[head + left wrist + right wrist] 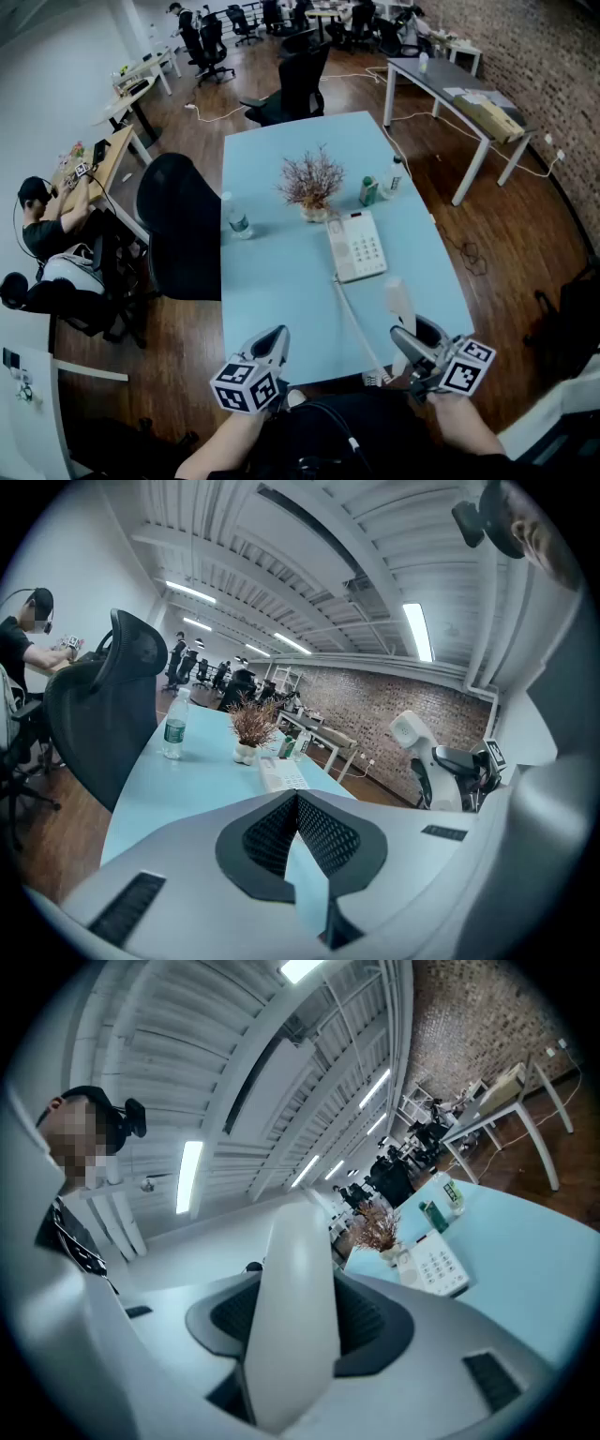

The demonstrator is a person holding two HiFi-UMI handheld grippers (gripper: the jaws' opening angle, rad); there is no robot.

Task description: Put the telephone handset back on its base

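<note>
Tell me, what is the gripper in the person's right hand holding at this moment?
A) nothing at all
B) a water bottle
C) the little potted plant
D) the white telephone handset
D: in the right gripper view, the white telephone handset stands clamped between the jaws of the right gripper, while the telephone base lies further off on the table.
</note>
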